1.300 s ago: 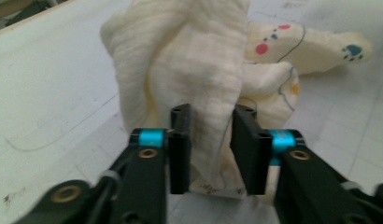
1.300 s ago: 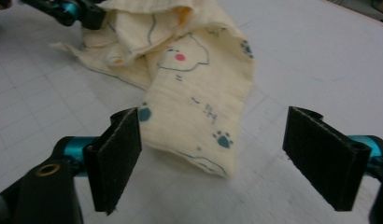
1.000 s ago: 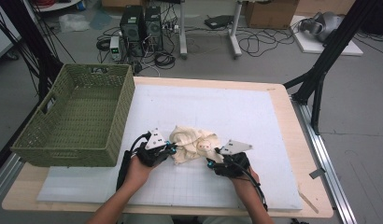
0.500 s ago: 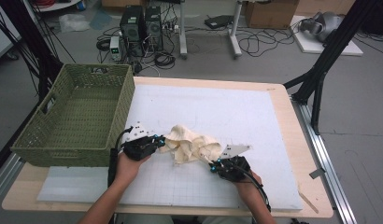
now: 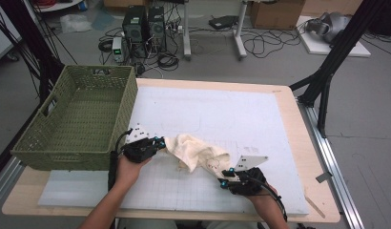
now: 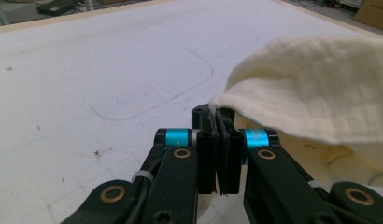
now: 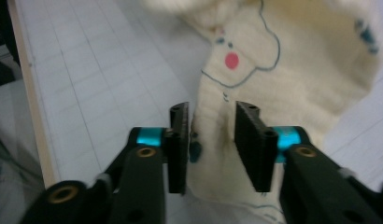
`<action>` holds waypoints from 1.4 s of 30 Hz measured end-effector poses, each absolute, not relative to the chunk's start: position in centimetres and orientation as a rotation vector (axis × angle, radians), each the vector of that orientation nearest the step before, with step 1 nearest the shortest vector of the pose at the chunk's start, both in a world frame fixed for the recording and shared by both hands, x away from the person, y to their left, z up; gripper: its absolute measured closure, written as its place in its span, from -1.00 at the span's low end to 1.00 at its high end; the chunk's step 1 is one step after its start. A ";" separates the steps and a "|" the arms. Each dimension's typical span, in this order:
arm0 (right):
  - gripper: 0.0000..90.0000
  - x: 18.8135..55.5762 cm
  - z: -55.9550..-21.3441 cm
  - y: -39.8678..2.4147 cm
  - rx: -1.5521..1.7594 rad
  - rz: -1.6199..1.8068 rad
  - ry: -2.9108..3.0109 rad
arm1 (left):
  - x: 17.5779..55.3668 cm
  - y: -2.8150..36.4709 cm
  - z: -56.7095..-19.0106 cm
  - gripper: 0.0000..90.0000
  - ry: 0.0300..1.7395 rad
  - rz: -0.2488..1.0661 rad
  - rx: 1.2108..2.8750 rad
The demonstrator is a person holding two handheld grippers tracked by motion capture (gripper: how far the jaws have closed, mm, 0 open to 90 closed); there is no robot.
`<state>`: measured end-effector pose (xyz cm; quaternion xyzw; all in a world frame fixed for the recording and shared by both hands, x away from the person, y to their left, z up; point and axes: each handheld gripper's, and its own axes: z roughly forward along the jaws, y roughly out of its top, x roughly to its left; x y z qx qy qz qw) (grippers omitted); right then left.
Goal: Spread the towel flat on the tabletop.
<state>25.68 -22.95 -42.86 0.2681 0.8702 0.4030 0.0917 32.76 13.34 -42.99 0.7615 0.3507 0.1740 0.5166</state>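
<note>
1. The cream cloth (image 5: 196, 151) lies crumpled on the white mat (image 5: 260, 119), near the green basket (image 5: 74, 119)
2. Left gripper (image 6: 221, 140) is clamped on a cloth edge; right gripper (image 7: 212, 140) has just been opening, its jaws apart with cloth between
3. It looks soft, light and floppy; best gripped at its hems or corners

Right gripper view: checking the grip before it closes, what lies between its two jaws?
The cream cloth lies between the open right gripper pads, right gripper view.

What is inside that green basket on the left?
Nothing that I can see: the green basket shows a bare woven floor in the high view. Its near wall hides the floor strip right behind it. The cream cloth lies outside, on the white mat.
</note>
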 end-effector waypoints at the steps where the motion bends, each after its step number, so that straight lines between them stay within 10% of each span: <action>1: 0.27 25.6 -42.4 -22.9 0.780 1.219 2.558 | 32.8 13.3 -43.0 0.94 0.842 0.420 1.828; 16: -0.11 27.5 -40.6 -16.6 0.588 1.253 2.473 | 32.7 13.1 -42.8 0.94 0.814 0.433 1.822; 22: 0.13 28.0 -41.1 -14.4 0.577 1.236 2.491 | 32.6 12.9 -42.7 0.94 0.804 0.437 1.812; 27: 0.93 28.8 -41.3 -14.6 0.578 1.157 2.484 | 32.6 12.8 -42.6 0.94 0.797 0.438 1.811; 35: 0.95 31.6 -39.4 -17.0 0.687 1.124 2.400 | 32.7 12.7 -42.8 0.94 0.798 0.446 1.818; 42: 0.94 35.4 -38.3 -18.6 0.783 1.030 2.393 | 32.9 12.8 -42.9 0.41 0.847 0.476 1.805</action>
